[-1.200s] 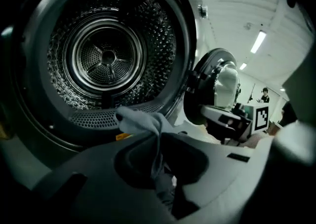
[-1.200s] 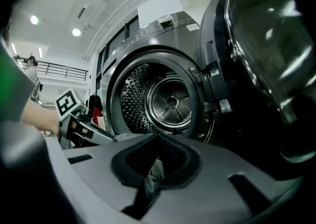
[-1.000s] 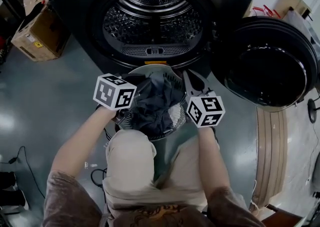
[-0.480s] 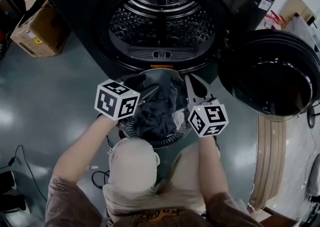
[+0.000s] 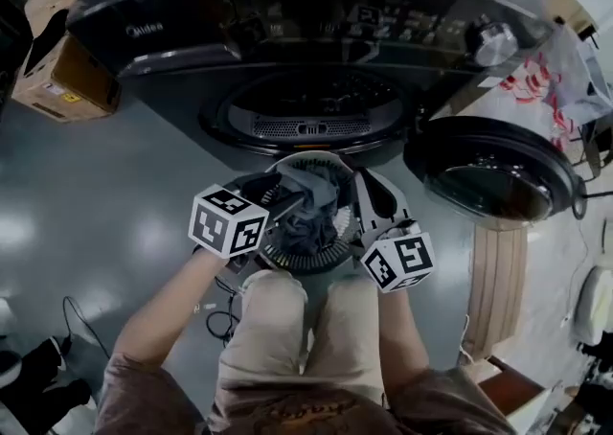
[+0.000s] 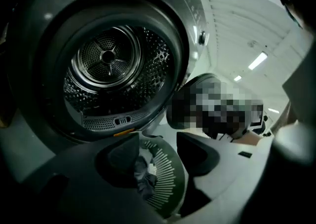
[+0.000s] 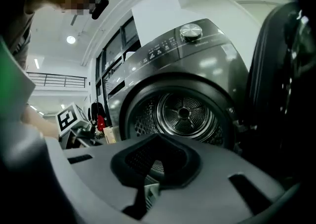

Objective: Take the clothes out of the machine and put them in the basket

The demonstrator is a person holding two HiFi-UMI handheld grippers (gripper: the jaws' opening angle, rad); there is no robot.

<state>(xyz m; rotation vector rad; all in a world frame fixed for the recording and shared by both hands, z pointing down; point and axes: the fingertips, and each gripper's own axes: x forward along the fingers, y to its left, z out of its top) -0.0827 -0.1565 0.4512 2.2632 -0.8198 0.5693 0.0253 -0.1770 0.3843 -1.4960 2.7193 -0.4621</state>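
Observation:
The dark front-loading machine (image 5: 306, 107) stands with its round door (image 5: 488, 174) swung open to the right; its drum (image 6: 106, 57) (image 7: 185, 114) looks empty. In front of it is a white ribbed basket (image 5: 287, 256) (image 6: 165, 183) holding dark clothes (image 5: 311, 208) (image 6: 143, 176). My left gripper (image 5: 292, 198) (image 6: 158, 141) hangs over the basket's left side. Its jaws have just been opening and now stand apart with nothing between them. My right gripper (image 5: 369, 189) (image 7: 158, 139) is over the basket's right side, shut and empty, pointing at the drum.
Cardboard boxes (image 5: 57, 79) stand left of the machine. Cables (image 5: 225, 313) lie on the grey floor by the person's knees (image 5: 278, 328). A pale wooden board (image 5: 493, 280) lies on the floor at the right, below the open door.
Both grippers have lifted out of the basket. The left jaws have opened and the dark clothes stay in the basket. The head view has swung up over the machine's top panel.

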